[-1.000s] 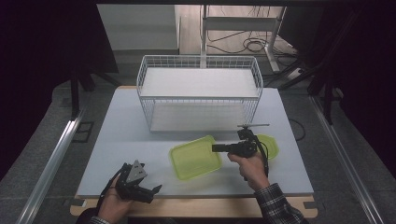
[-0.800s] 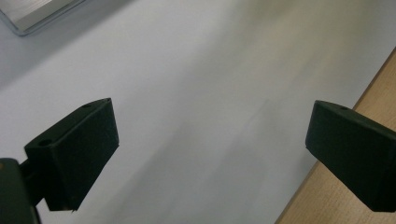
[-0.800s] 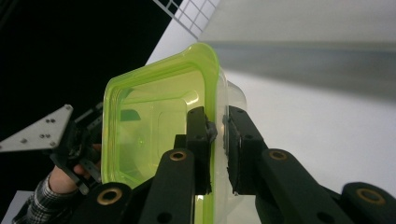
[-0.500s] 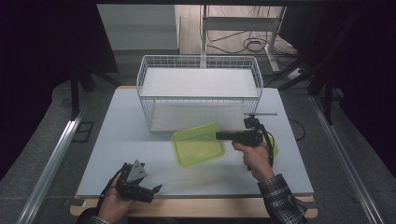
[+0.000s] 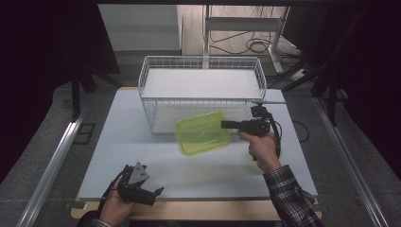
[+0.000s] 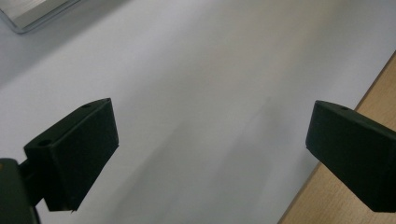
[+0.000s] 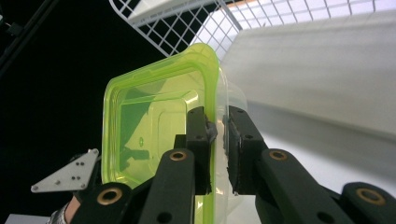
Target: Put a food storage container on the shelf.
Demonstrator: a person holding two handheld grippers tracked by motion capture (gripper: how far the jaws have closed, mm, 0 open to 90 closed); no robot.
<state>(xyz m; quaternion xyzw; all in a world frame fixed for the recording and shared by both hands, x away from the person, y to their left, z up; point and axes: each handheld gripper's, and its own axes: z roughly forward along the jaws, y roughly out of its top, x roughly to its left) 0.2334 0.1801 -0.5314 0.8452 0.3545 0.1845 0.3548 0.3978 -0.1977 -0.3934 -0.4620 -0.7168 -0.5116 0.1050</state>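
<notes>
Comparing with a second ago, we note the right gripper (image 5: 227, 124), clamped on the rim of the green container (image 5: 202, 133), has carried it up off the table (image 5: 142, 156) toward the wire basket (image 5: 201, 64); placing inside looks next. Left gripper (image 5: 153, 193) rests with jaws apart.

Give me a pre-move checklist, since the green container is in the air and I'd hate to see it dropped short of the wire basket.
1. Grip: right gripper pinches the wall of the yellow-green plastic container between both pads. Ok.
2. Container off the table: it hangs tilted above the white top. Ok.
3. Height against the wire basket: the container sits in front of the basket's front wall, below its rim. Not ok yet.
4. Basket interior: free space inside. Ok.
5. Left gripper: open at the near table edge, out of the path. Ok.
6. Grip slipping: cannot tell.
</notes>
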